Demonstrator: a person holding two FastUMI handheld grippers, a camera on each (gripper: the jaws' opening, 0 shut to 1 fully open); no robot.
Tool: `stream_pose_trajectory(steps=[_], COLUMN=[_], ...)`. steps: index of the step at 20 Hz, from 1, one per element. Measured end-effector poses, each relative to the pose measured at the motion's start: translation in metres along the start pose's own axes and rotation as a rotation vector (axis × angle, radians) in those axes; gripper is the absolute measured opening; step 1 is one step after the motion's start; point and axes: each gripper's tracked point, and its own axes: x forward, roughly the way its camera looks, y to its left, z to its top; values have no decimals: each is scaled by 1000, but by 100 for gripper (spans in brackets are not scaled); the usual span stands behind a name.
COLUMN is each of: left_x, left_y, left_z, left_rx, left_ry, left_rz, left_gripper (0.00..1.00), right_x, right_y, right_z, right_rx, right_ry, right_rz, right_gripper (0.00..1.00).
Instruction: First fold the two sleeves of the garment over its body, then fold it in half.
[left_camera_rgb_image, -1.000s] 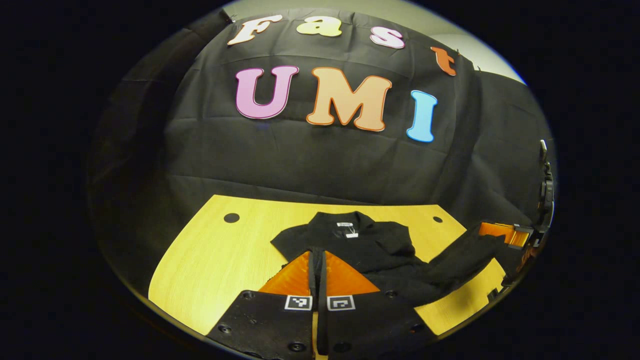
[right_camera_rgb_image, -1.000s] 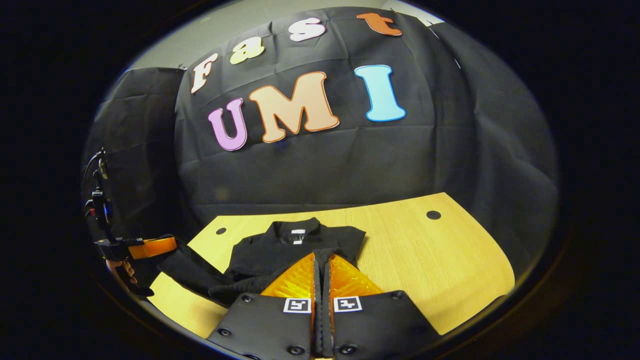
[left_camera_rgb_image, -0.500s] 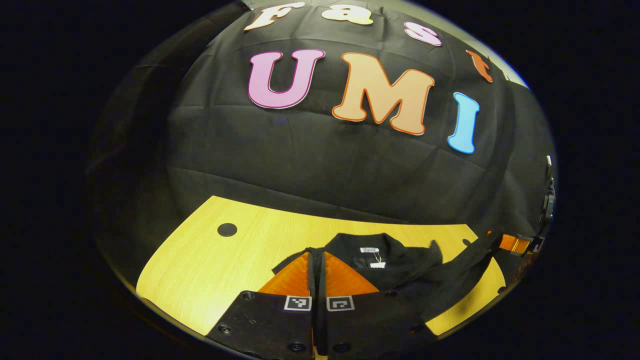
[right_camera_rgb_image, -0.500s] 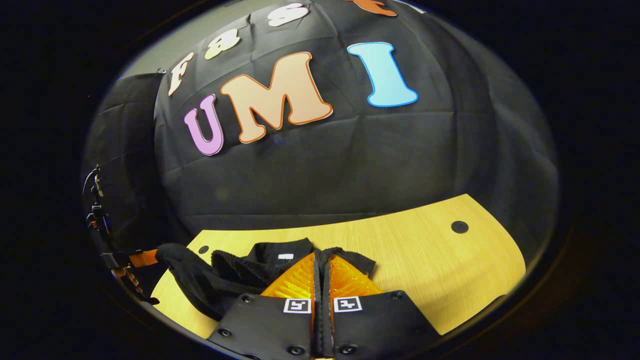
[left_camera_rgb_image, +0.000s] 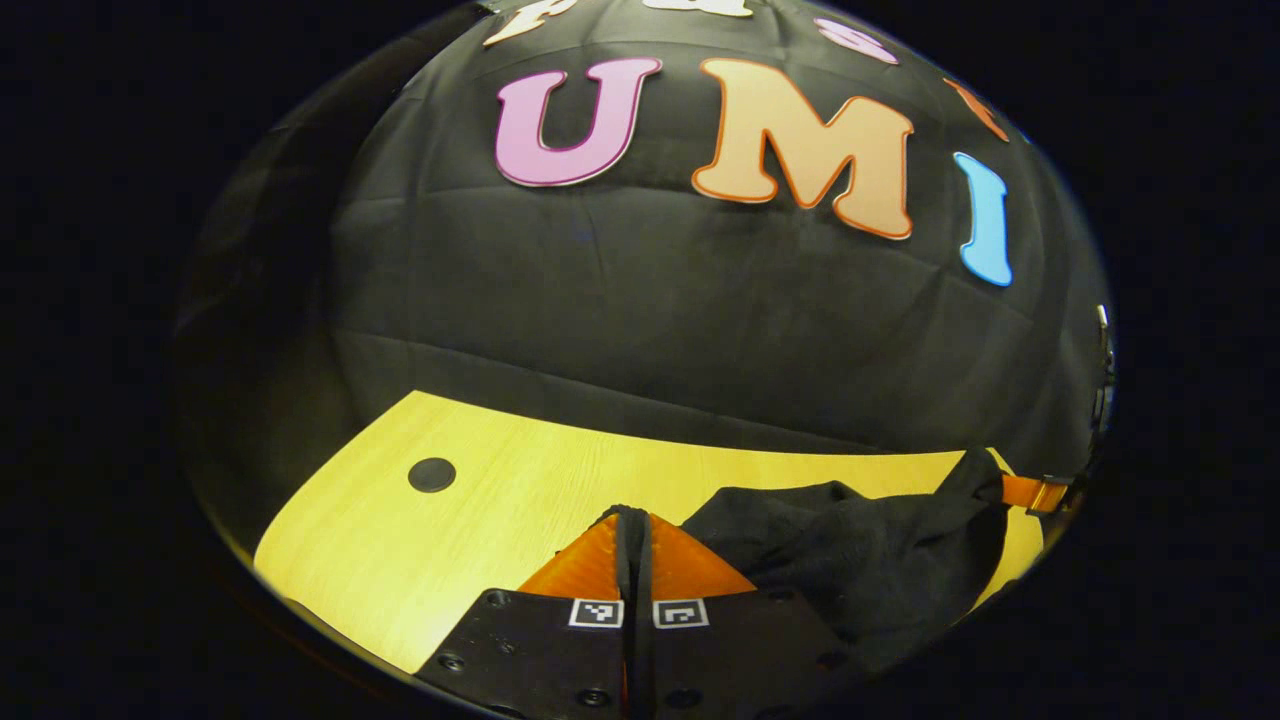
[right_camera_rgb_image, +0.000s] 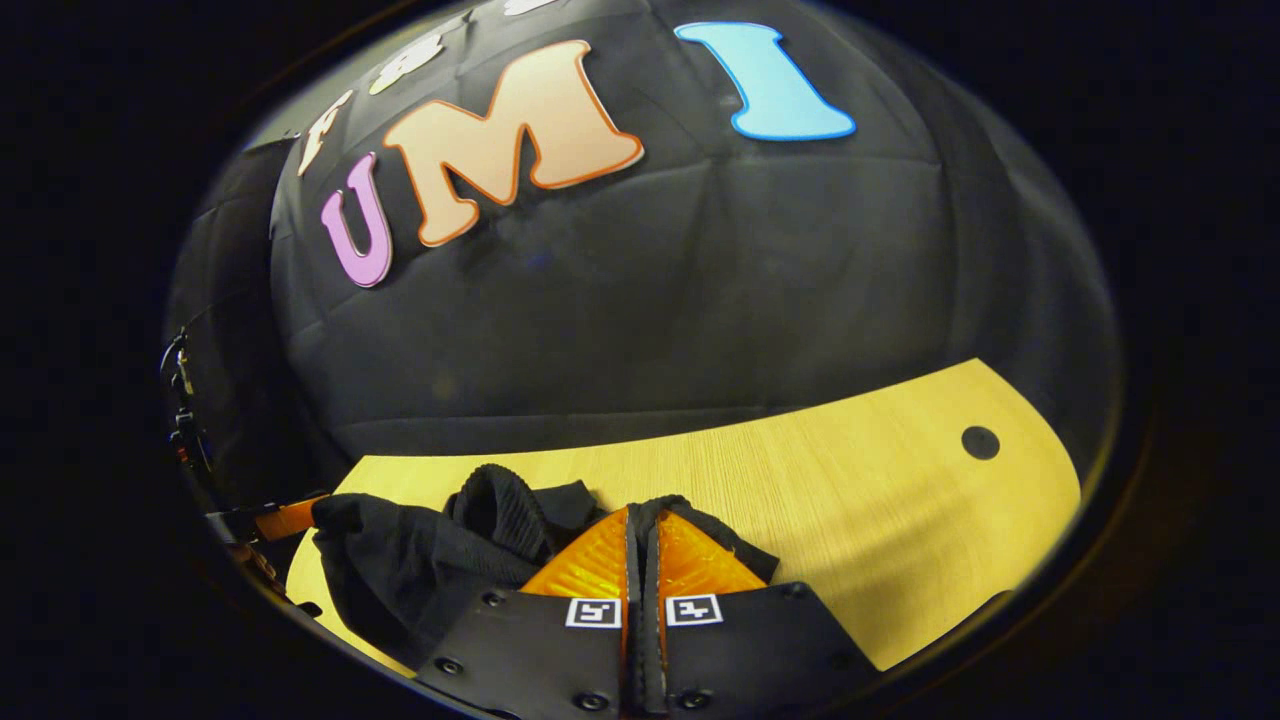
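the garment (left_camera_rgb_image: 860, 560) is soft, limp cloth, so i'd hold it by its hem corners. my left gripper (left_camera_rgb_image: 634, 520) and right gripper (right_camera_rgb_image: 642, 512) are both pinched on its edge above the counter (right_camera_rgb_image: 850, 540). since a second ago the collar has disappeared under the carried-over fold.

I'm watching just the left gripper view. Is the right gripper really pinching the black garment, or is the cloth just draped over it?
Observer: In the right gripper view, the right gripper has its fingers together, with a black edge of the garment pinched at the tips.
Operator: Where's the bulk of the cloth from there?
Observer: Bunched to the left of those fingers, with a ribbed fold standing up on top.
Operator: And on the other side?
Observer: The yellow table runs out to a dark round hole near its far edge.
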Motion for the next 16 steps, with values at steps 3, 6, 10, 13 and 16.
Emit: stream_pose_trajectory(steps=[3, 6, 10, 13, 16], left_x=[13, 22, 23, 14, 3], left_y=[2, 4, 7, 16, 23], left_z=[-19, -28, -23, -10, 3], left_rx=[-15, -9, -8, -13, -37], left_ry=[34, 50, 34, 1, -30], left_rz=[16, 28, 38, 74, 104], left_gripper=[0, 0, 6, 60, 91], right_x=[18, 28, 30, 22, 13], right_y=[-8, -12, -12, -20, -12], right_z=[-14, -21, -22, -16, 0], right_rx=[6, 9, 32, 27, 6], right_ry=[31, 51, 50, 28, -19], right_rz=[-10, -12, 5, 3, 14], right_gripper=[2, 2, 3, 20, 59])
